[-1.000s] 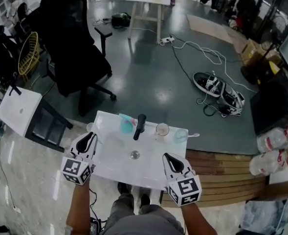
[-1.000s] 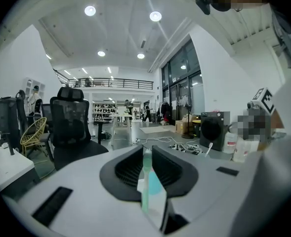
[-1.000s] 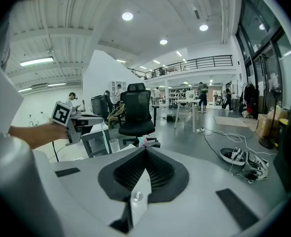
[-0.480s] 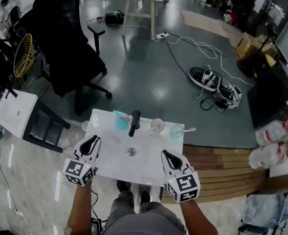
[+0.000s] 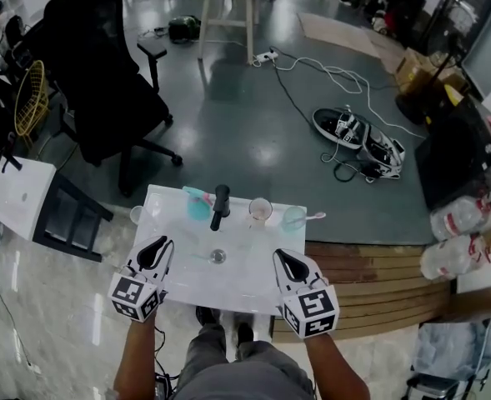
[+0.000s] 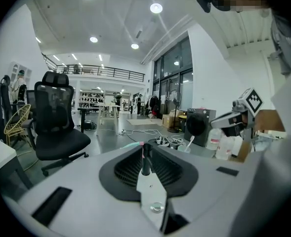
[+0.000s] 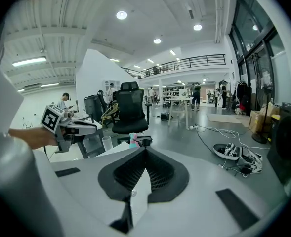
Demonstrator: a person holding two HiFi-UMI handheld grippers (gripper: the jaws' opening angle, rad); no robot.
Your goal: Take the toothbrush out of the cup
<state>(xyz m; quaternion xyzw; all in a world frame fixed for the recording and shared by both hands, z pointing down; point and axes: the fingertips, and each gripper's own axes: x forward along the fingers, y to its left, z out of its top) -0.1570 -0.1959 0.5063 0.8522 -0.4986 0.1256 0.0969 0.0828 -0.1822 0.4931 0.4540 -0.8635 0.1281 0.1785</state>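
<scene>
A white sink basin (image 5: 178, 267) holds a black faucet (image 5: 220, 206) at its far rim. Left of the faucet stands a teal cup (image 5: 197, 207) with a teal-and-pink toothbrush (image 5: 191, 192) in it. To the right of the faucet are a clear cup (image 5: 260, 212) and a pale green cup (image 5: 293, 218) holding a white toothbrush (image 5: 314, 216). My left gripper (image 5: 158, 242) hovers shut and empty over the basin's near left. My right gripper (image 5: 278, 255) is shut and empty at the near right. The faucet (image 6: 145, 159) sits dead ahead in the left gripper view.
A small clear cup (image 5: 136, 214) stands at the basin's far left corner. A black office chair (image 5: 95, 82) and a white side table (image 5: 24, 194) are to the left. Shoes and cables (image 5: 358, 136) lie on the floor beyond. A wooden platform (image 5: 370, 282) and plastic bottles (image 5: 462, 240) are at the right.
My left gripper has edged forward and down over the basin's near left edge. The right gripper has hardly moved. Both stay shut, and the cups and toothbrushes are untouched.
</scene>
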